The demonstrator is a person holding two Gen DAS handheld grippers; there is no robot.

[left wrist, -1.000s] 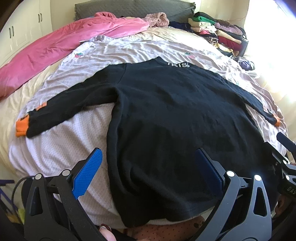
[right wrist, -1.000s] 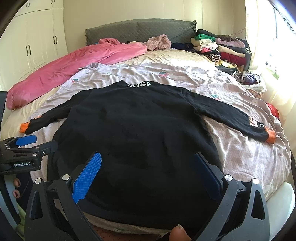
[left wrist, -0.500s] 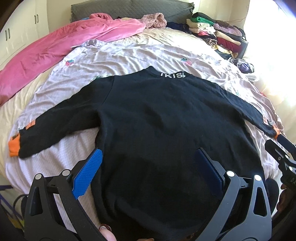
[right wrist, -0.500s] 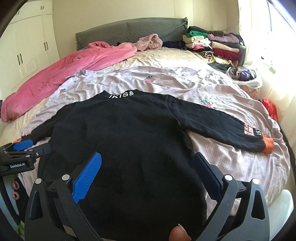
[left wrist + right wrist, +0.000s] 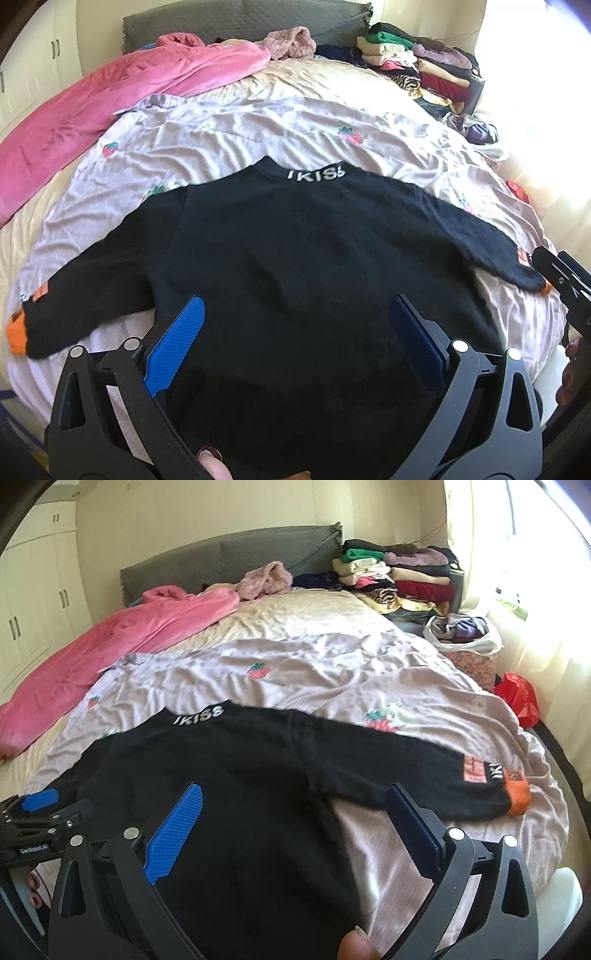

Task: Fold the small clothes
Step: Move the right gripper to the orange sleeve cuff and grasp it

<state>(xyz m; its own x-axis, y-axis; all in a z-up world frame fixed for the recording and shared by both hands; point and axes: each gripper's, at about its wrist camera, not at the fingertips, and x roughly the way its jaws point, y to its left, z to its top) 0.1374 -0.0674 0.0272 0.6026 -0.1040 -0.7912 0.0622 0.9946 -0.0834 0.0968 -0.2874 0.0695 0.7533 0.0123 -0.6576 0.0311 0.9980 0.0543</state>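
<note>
The sweater point(image 5: 295, 266) lies flat on the sheet point(image 5: 229, 136) that covers the near half of the bed point(image 5: 303, 616), collar toward the headboard point(image 5: 229, 557), sleeves spread left and right. A blanket point(image 5: 110, 96) runs along the bed's left side. Stacked clothes point(image 5: 399, 576) sit at the far right corner, beside the headboard, with a bag point(image 5: 517, 698) lower down off the bed's right edge.

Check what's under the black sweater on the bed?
The black sweater lies flat on a pale lilac strawberry-print cover, which shows all around it. Whatever sits beneath the sweater's body is covered and can't be seen.
</note>
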